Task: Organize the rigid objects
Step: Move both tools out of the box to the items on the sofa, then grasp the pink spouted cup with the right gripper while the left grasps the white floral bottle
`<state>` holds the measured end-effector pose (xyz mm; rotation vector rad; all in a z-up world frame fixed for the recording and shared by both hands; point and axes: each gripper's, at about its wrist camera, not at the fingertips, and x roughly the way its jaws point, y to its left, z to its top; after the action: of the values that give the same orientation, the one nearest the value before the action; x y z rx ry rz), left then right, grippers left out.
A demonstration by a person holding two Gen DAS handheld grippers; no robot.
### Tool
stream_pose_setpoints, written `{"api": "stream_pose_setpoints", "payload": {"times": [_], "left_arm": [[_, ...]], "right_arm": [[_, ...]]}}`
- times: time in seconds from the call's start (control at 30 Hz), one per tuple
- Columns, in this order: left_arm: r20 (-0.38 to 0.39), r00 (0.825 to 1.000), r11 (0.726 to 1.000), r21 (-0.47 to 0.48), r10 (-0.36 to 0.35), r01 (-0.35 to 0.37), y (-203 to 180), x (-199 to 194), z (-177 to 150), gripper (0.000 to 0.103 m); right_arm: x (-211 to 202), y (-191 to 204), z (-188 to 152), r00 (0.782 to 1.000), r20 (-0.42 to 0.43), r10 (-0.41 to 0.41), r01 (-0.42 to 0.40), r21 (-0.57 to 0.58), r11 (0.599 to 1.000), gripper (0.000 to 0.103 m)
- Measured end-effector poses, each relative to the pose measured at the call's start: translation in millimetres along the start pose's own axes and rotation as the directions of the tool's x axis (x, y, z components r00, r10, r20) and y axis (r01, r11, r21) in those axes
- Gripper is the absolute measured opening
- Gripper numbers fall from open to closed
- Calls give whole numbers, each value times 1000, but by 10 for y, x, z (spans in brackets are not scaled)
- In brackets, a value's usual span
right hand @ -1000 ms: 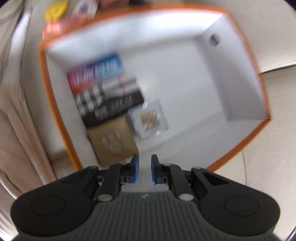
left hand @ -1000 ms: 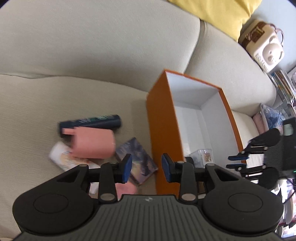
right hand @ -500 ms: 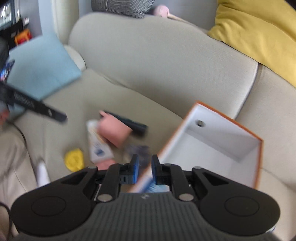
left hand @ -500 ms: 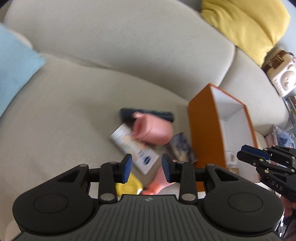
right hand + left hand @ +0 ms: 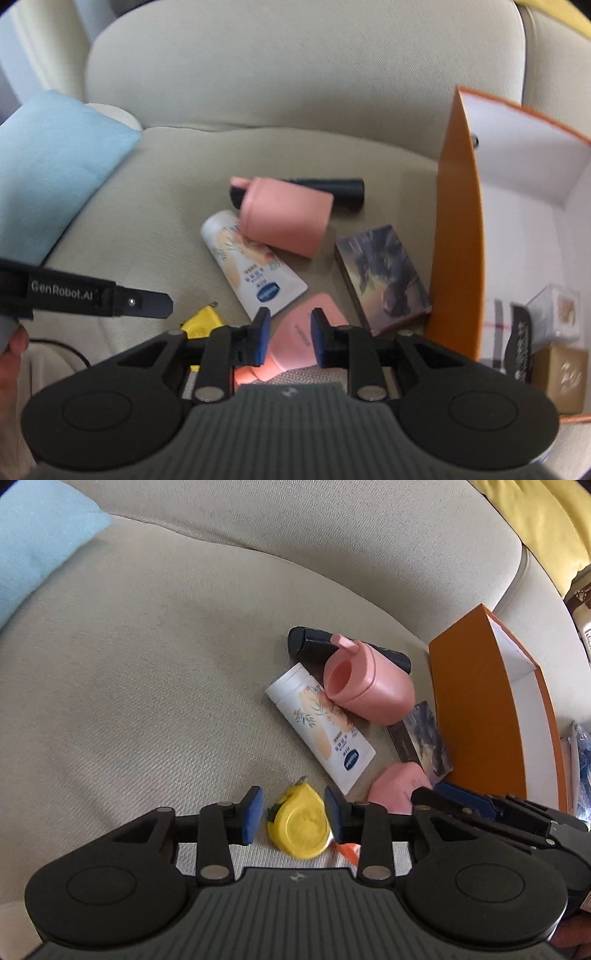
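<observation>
On the beige woven-fabric sofa seat (image 5: pixel 129 686), between a pale blue cushion (image 5: pixel 55 166) and an open orange cardboard box with a white inside (image 5: pixel 458 236), loose things lie clustered: a pink plastic cup (image 5: pixel 369 686) on its side across a dark tube (image 5: pixel 332 190) and a white lotion tube (image 5: pixel 325 731), beside a printed card box (image 5: pixel 384 277). The left gripper (image 5: pixel 293 814) is opening, its pads straddling a round yellow tape measure (image 5: pixel 299 823) without pressing. The right gripper (image 5: pixel 290 338) is opening over a flat pink case (image 5: pixel 303 332). A yellow cushion (image 5: pixel 535 520) leans on the backrest.
</observation>
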<state>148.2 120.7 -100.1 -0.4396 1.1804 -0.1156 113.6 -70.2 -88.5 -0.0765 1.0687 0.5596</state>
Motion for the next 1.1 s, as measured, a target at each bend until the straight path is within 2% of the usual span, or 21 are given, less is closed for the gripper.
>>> {"api": "stream_pose_setpoints", "payload": {"times": [0.03, 0.2, 0.27, 0.4, 0.47, 0.53, 0.57, 0.73, 0.87, 1.0, 1.1], "left_arm": [[4, 1000, 1000, -5, -7, 7, 4, 27, 12, 46], [24, 1000, 1000, -22, -6, 6, 1, 162, 139, 52], [30, 1000, 1000, -26, 5, -4, -1, 220, 228, 57], [18, 1000, 998, -55, 22, -21, 23, 396, 403, 58], [16, 1000, 996, -82, 21, -19, 54, 465, 470, 57], [13, 1000, 995, -95, 16, -15, 84, 531, 524, 58], [7, 1000, 995, -103, 6, -5, 107, 567, 543, 62], [20, 999, 991, -128, -29, 32, 148, 637, 598, 63], [44, 998, 989, -137, -46, 52, 148, 668, 599, 61], [67, 997, 989, -137, -46, 55, 106, 690, 593, 54], [85, 996, 989, -135, -40, 51, 107, 659, 563, 53]], "right_arm": [[23, -4, 1, 1000, -2, -3, 3, 3, 1000, 36], [118, -89, 34, 1000, 23, -17, 17, 4, 1000, 37], [170, -83, 132, 1000, 23, -9, 10, -38, 999, 42], [279, 42, 382, 999, 42, -30, 37, -202, 979, 61], [346, 138, 482, 998, 48, -44, 57, -318, 947, 68], [432, 219, 546, 998, 40, -57, 69, -431, 900, 69], [473, 248, 568, 997, 41, -64, 75, -474, 877, 69], [677, 344, 627, 999, -3, -45, 33, -636, 771, 69], [808, 419, 637, 999, -18, -30, 8, -719, 695, 69], [896, 469, 608, 999, -17, -31, 8, -756, 654, 72], [886, 433, 612, 1000, -11, -29, 11, -750, 661, 71]]}}
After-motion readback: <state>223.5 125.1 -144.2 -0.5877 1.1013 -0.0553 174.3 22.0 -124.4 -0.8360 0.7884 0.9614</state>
